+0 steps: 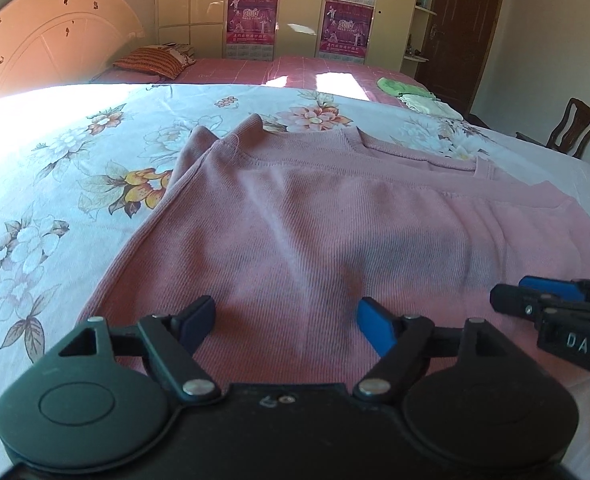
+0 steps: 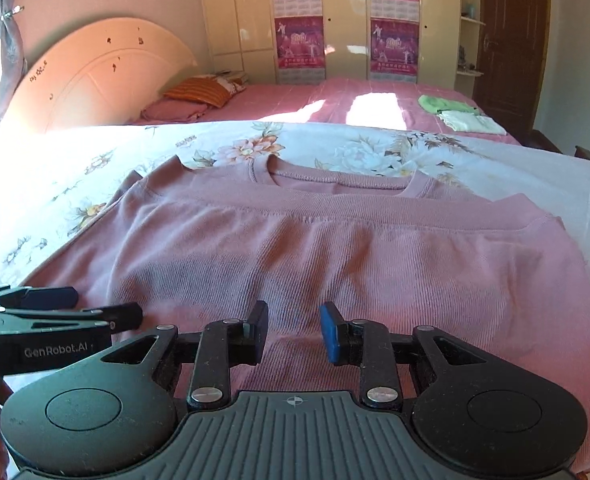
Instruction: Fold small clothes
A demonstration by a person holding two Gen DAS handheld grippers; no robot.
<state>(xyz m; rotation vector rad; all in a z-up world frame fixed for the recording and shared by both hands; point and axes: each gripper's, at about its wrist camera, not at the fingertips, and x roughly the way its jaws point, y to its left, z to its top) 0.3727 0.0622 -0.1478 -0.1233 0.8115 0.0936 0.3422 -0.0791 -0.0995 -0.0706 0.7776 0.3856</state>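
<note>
We have the pink ribbed top (image 1: 295,220) flat on the floral bedsheet (image 1: 55,168), collar away from us, its folded near edge running side to side under both tools — left gripper (image 1: 285,320) spread wide, right gripper (image 2: 293,330) partly spread, neither pinching cloth.

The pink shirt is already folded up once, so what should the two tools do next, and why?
Probably lower both tools to the shirt's near edge and pinch it. The left tool and the right tool are both open with nothing between them, just above the fabric. The shirt's hem already lies near the collar, so another fold seems due.
</note>
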